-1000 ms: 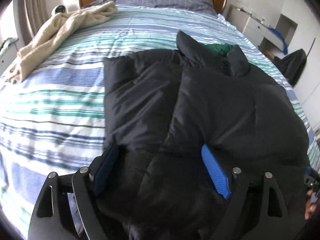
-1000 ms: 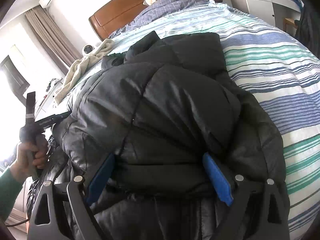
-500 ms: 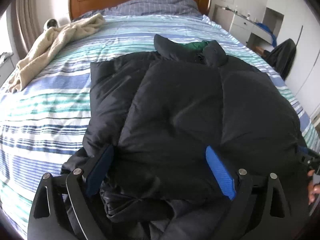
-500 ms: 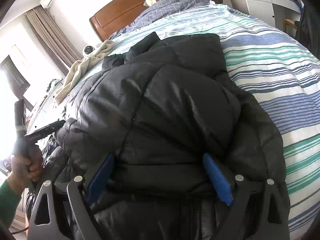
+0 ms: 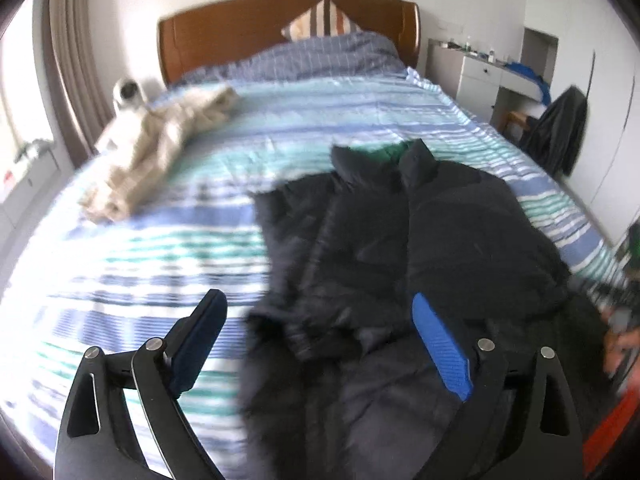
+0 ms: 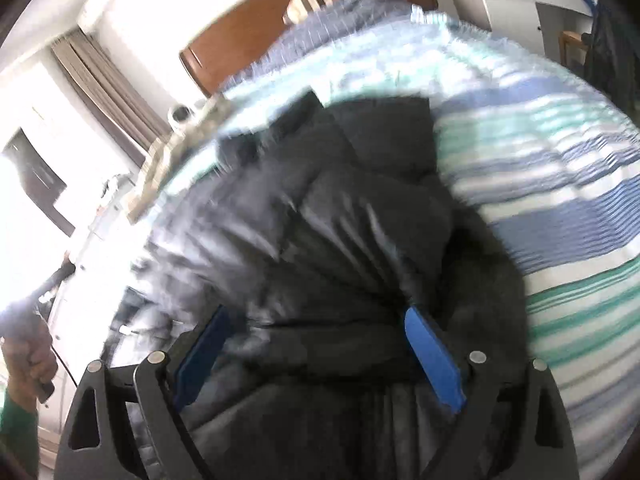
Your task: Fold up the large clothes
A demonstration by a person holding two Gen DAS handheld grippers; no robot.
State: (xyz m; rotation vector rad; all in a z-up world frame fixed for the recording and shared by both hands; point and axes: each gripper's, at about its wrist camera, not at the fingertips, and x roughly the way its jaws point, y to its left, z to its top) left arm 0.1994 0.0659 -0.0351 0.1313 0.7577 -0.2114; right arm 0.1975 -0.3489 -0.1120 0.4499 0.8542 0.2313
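One black quilted puffer jacket (image 5: 420, 240), collar toward the headboard, lies on the right half of the blue, teal and white striped bedspread (image 5: 160, 248), hem bunched at the near edge. Judged handling: light but bulky, soft and springy, slick shell fabric, so it will likely slide and puff back after a fold. Best holds look like the hem corners, cuffs or shoulder seams, thin edges rather than thick padded panels.

Left tool (image 5: 320, 344): jaws have just been opening, now spread wide, holding nothing; one blue pad hangs over the bedspread, the other over the jacket's crumpled hem, no pinch visible.

Right tool (image 6: 320, 352): jaws wide, a thick fold of jacket bulges between the pads; frame is blurred, cannot tell whether the pads press on it.

Counts: one jacket, one beige crumpled towel or garment (image 5: 160, 148) well apart at far left, two tools, one striped pillow (image 5: 320, 20).
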